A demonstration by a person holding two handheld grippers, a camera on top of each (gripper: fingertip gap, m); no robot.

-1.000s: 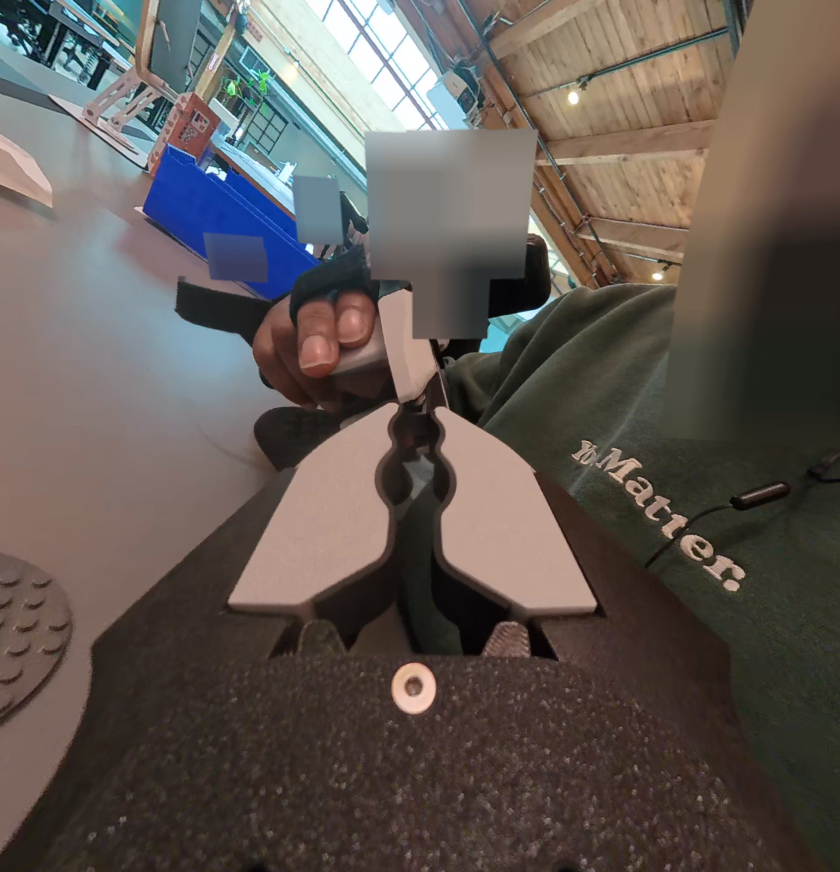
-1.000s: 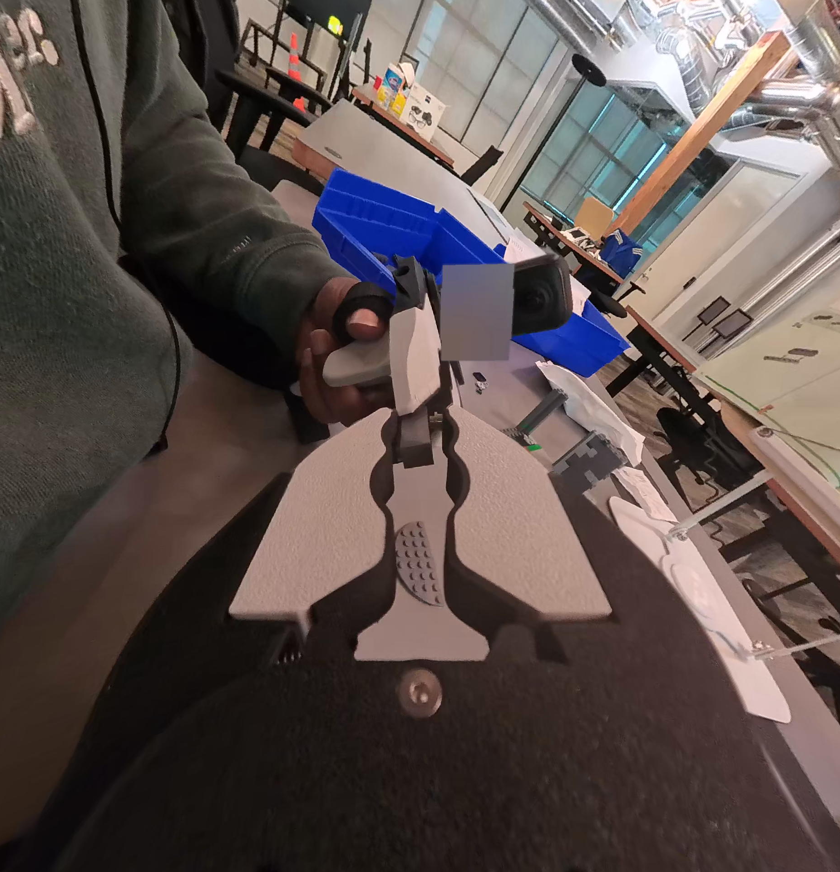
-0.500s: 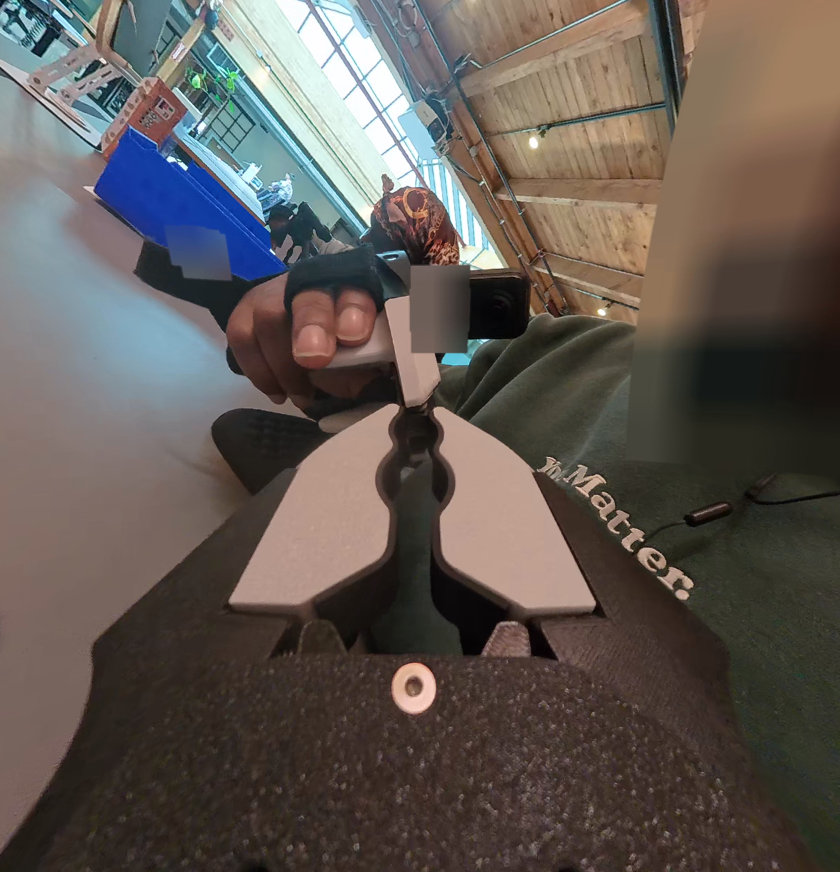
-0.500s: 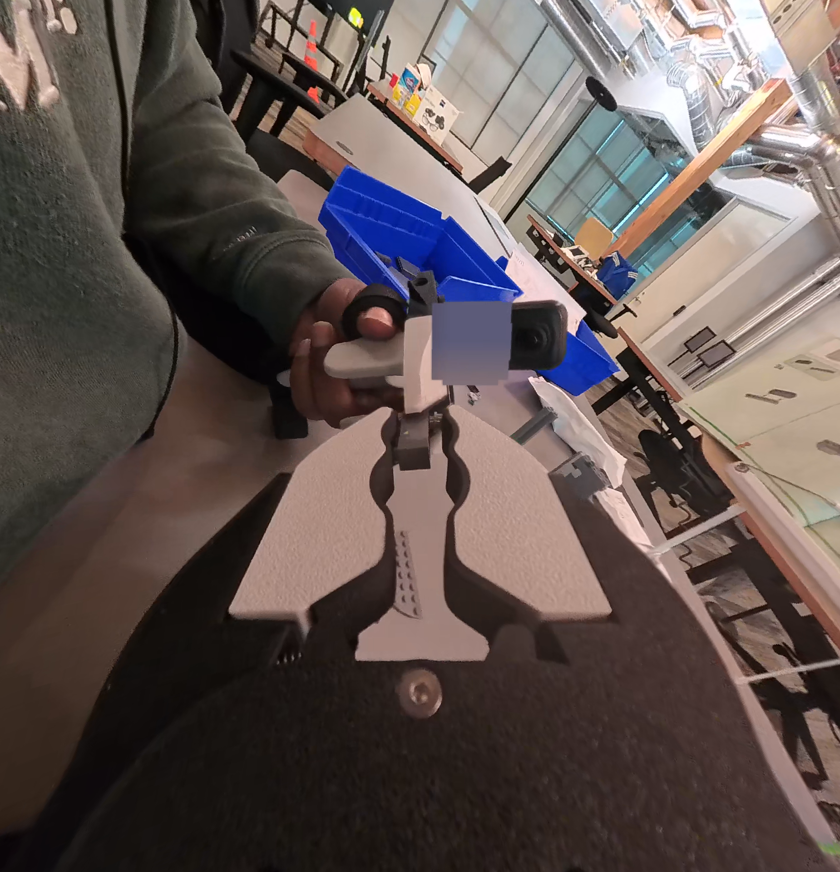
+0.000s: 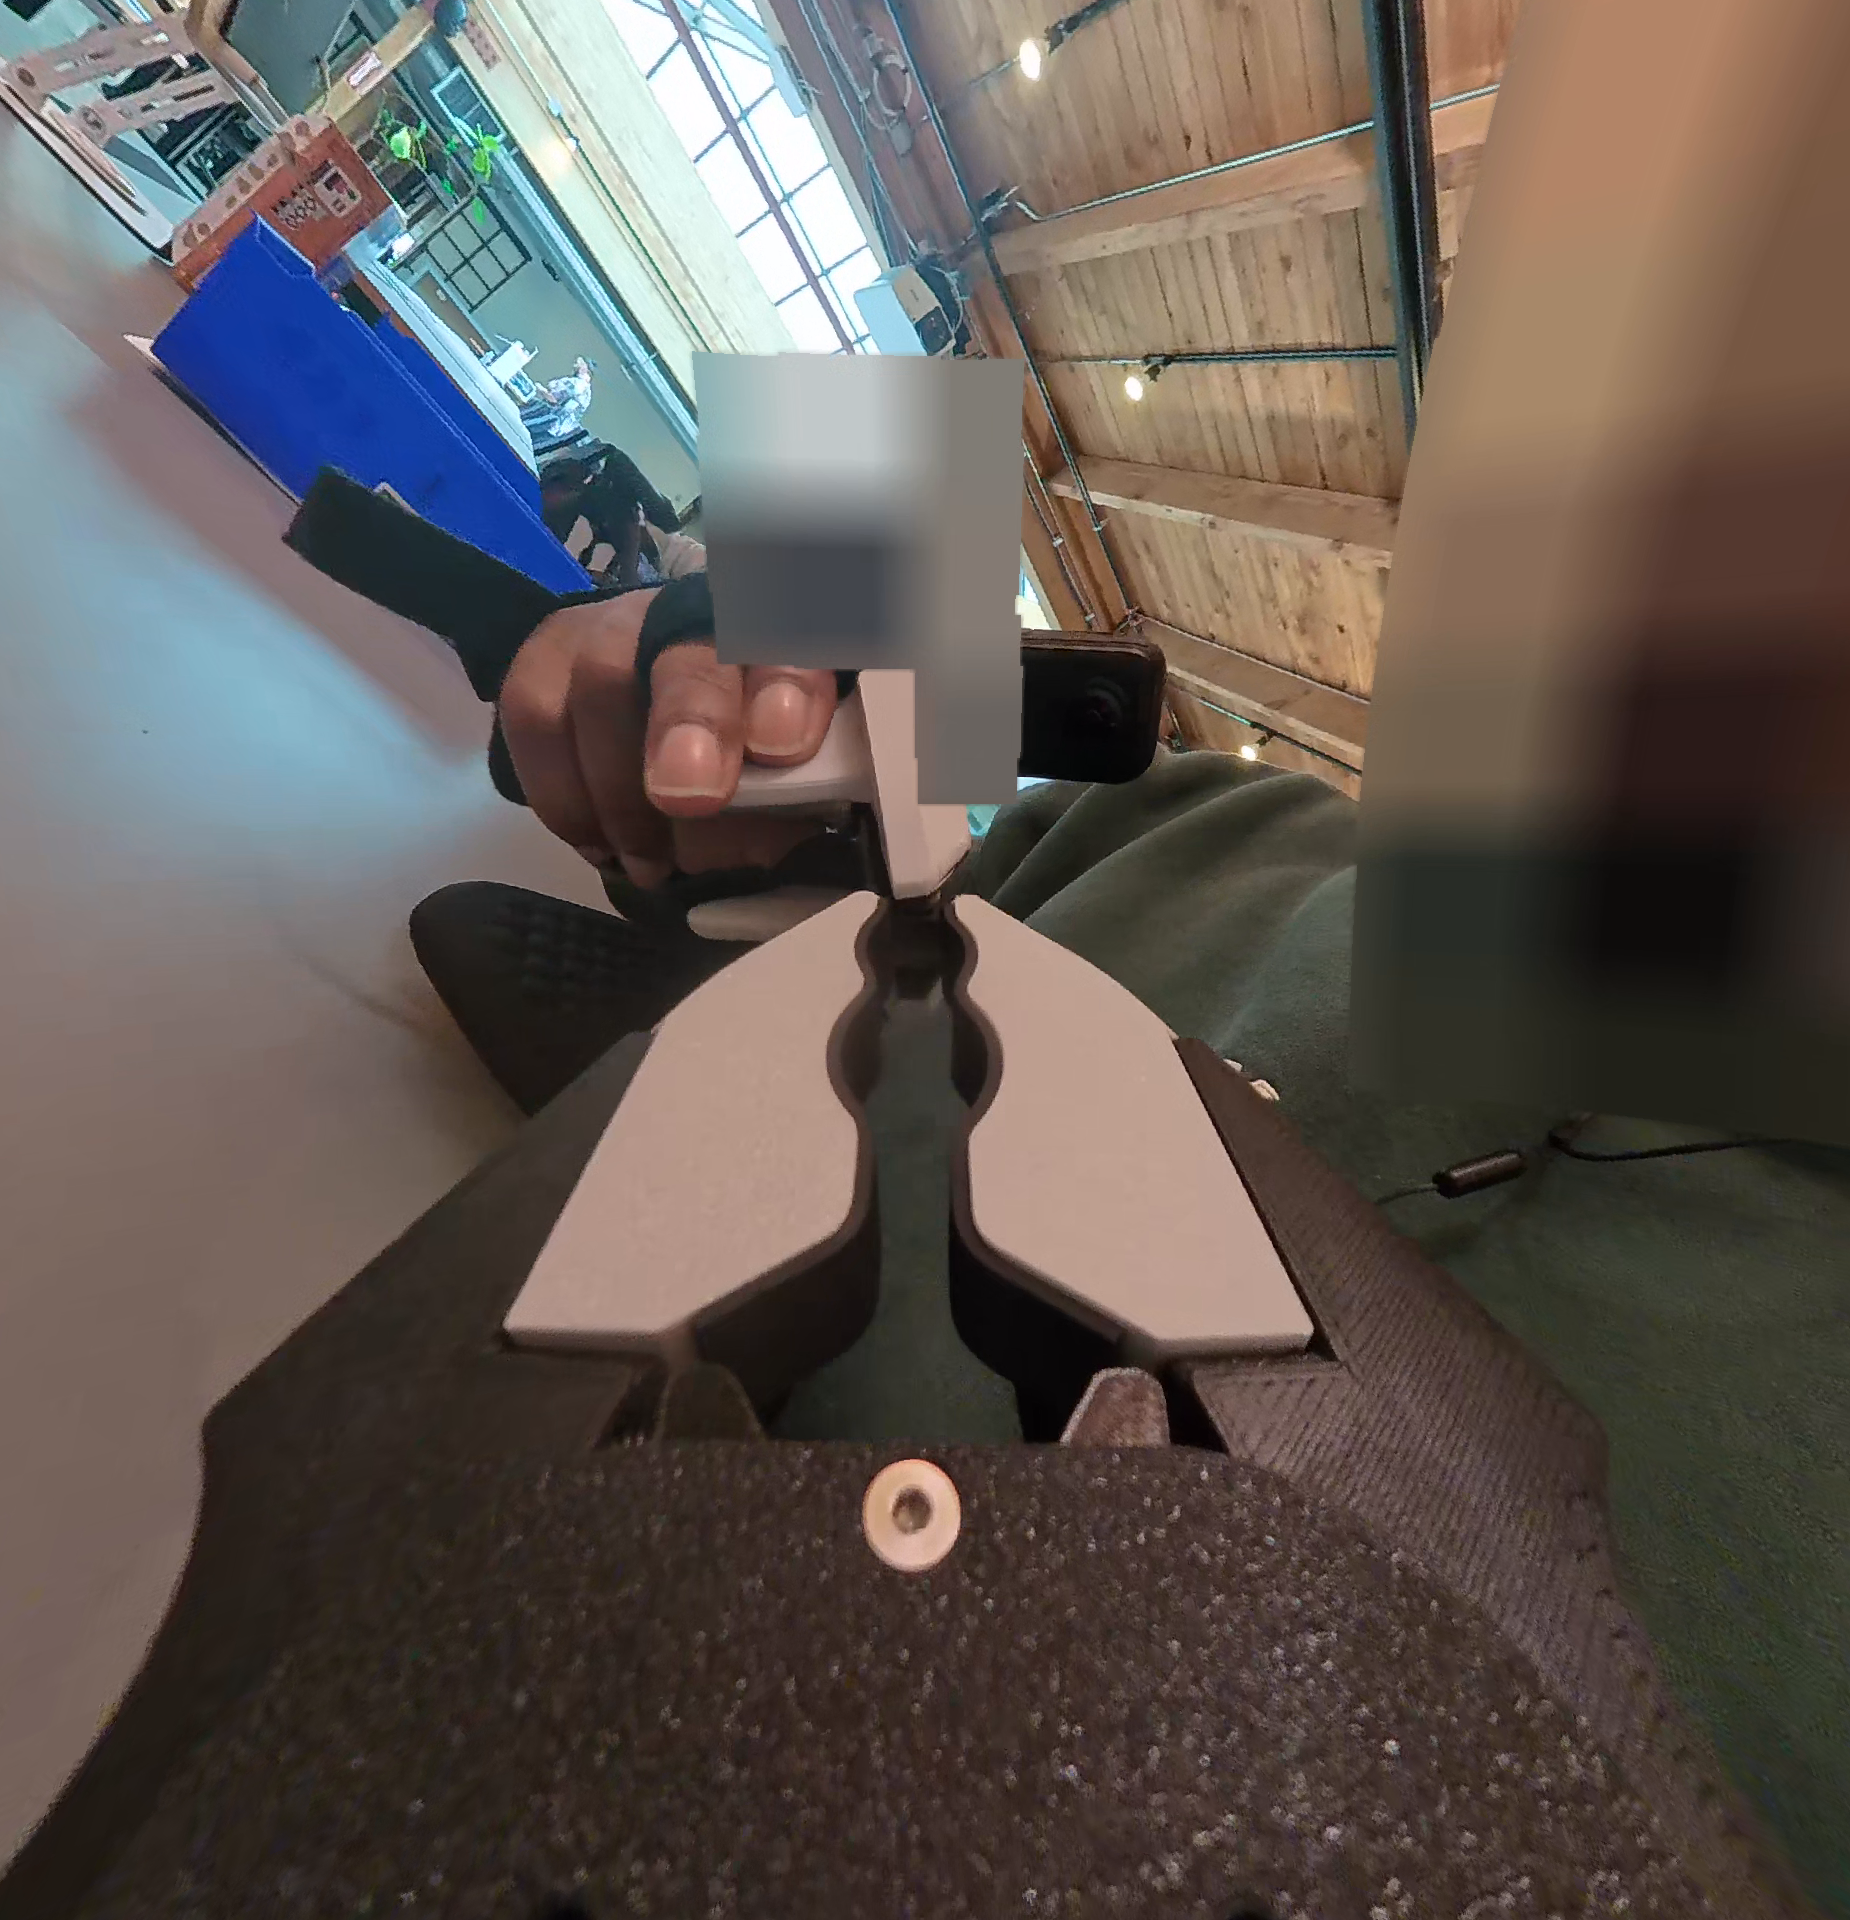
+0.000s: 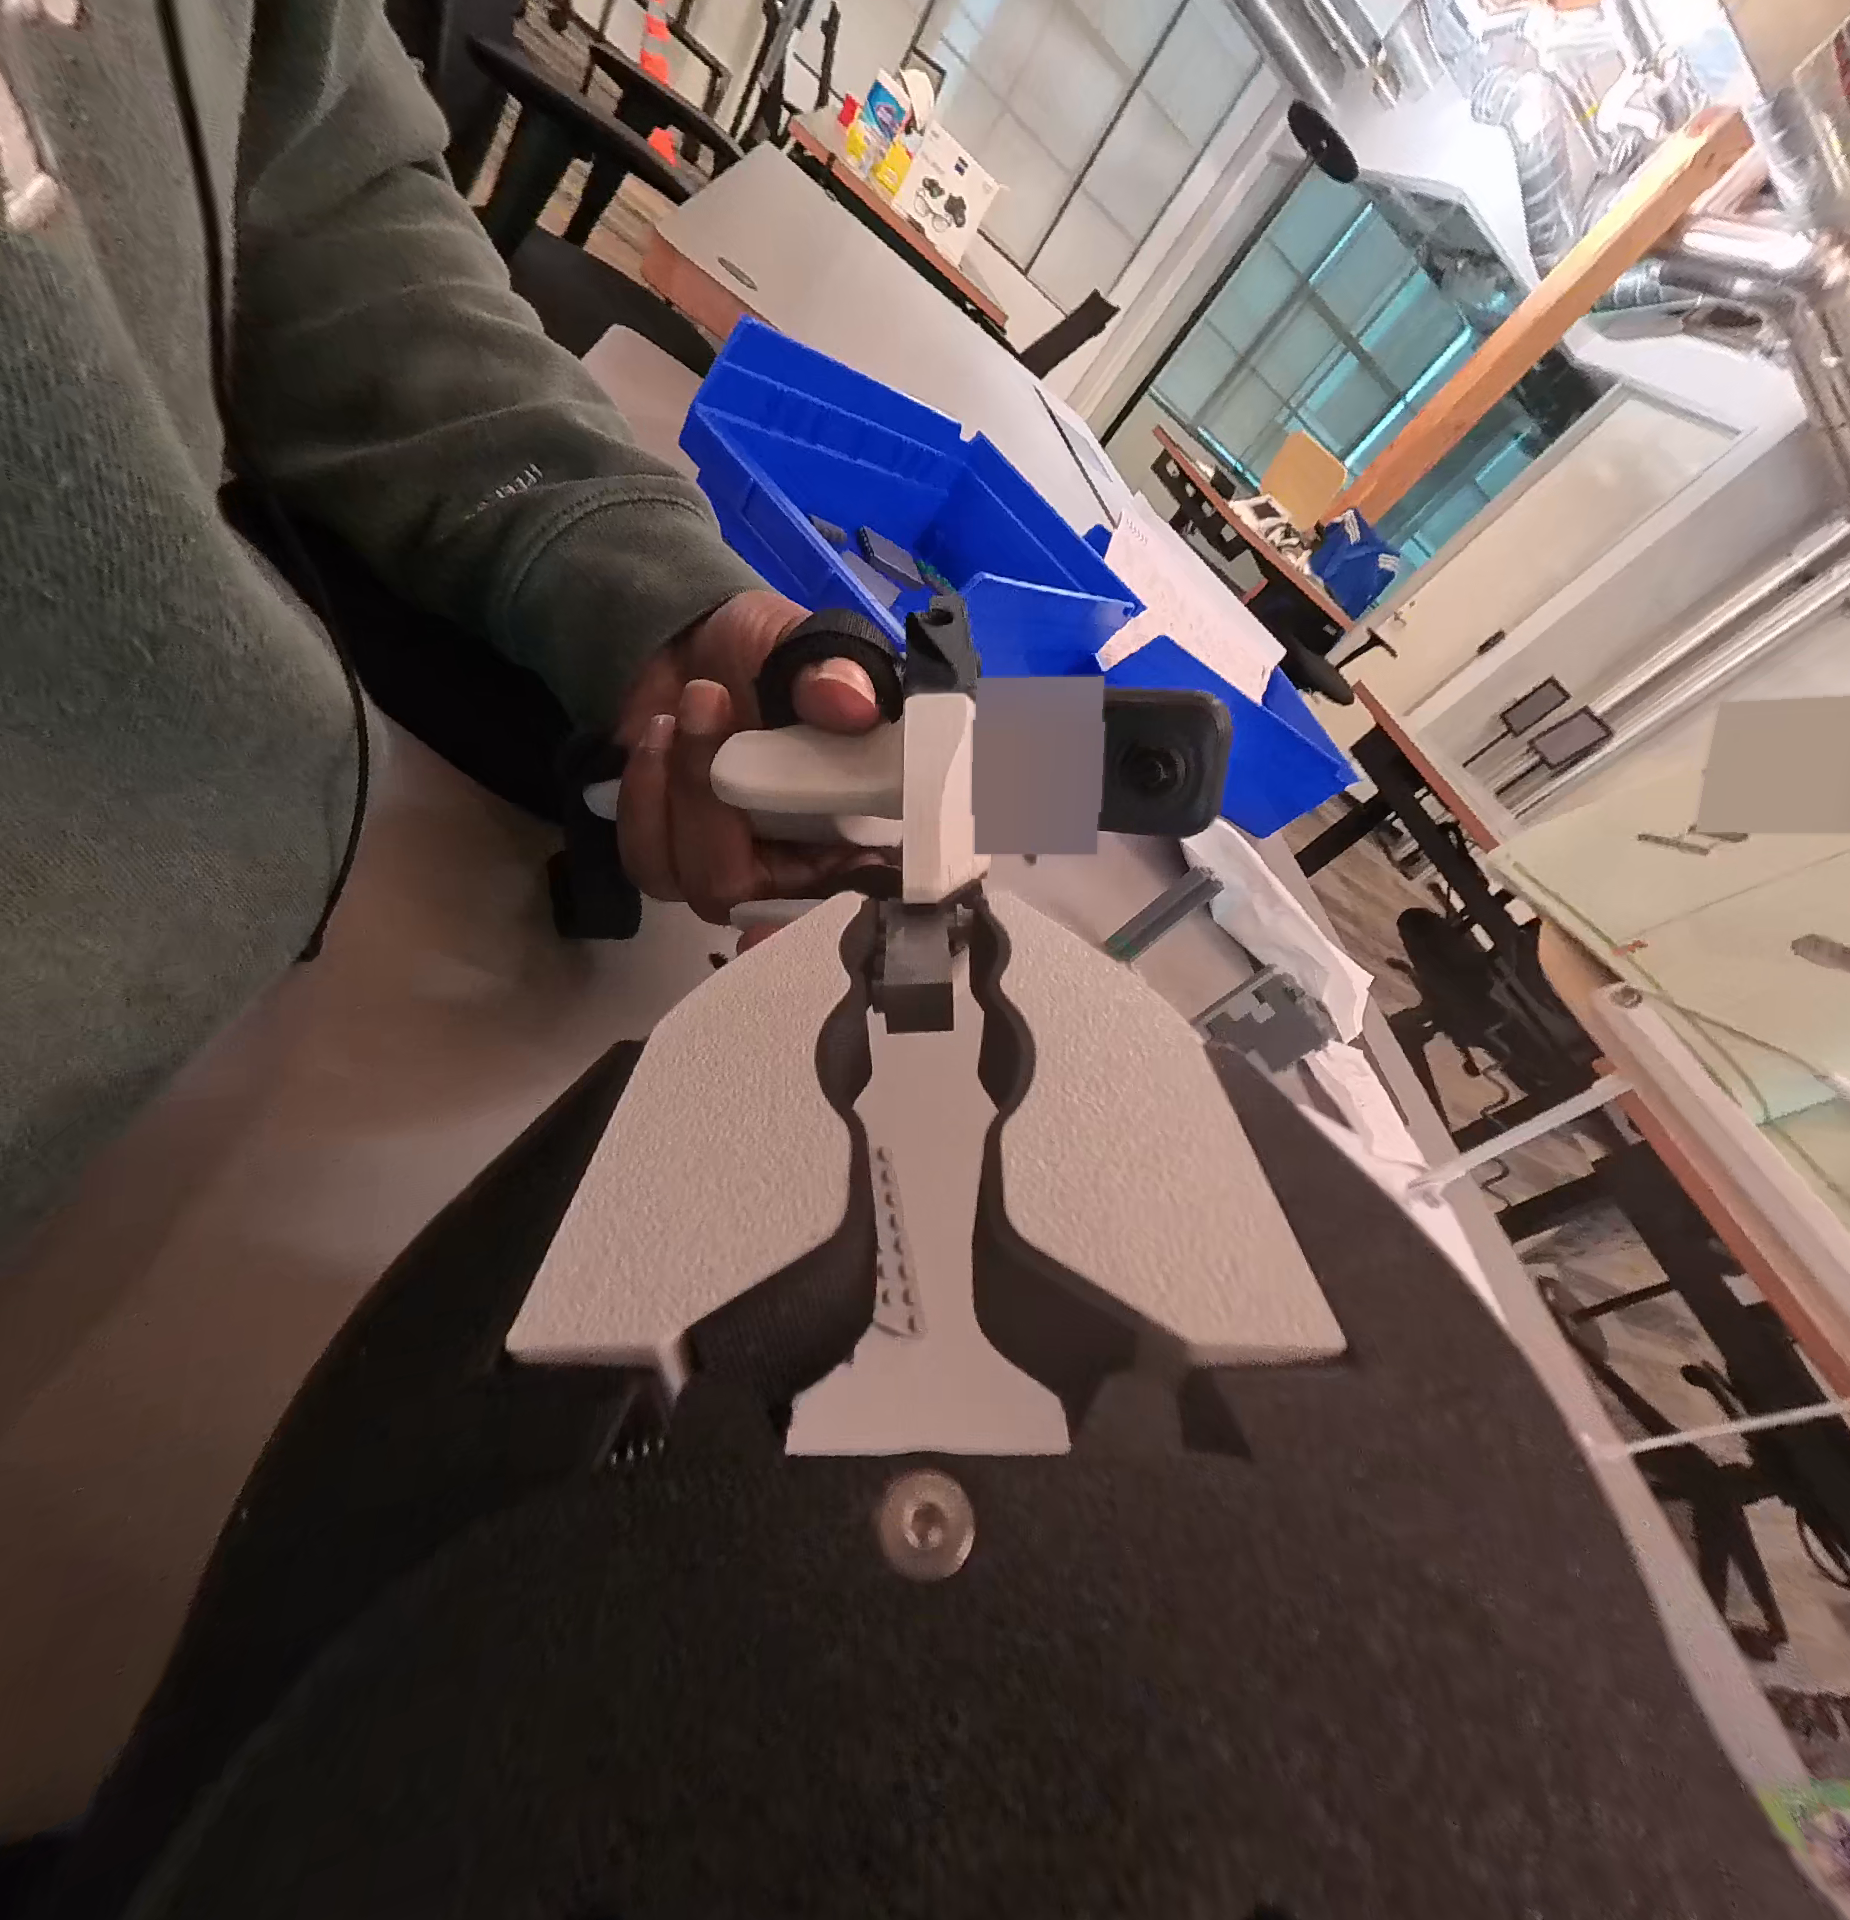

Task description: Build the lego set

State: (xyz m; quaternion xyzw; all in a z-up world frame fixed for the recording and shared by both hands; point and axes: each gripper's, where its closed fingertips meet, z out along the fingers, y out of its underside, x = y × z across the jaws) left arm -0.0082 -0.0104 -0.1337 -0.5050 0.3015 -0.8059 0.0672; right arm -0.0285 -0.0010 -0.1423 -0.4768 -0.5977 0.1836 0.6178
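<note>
Above the desk's near edge my two tongs meet tip to tip, left tongs [image 5: 913,914] and right tongs [image 6: 916,925] both pinched on a small dark lego piece [image 6: 913,982], which I judge may pop free if I press off-line.

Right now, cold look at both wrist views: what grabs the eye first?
The two grippers meeting tip to tip in mid-frame: the right gripper is shut on a small dark grey lego piece, with the left gripper closed nose-to-nose against it. Next, the bright blue bins on the table behind the hand, and the person's green sweatshirt filling the left edge.
</note>
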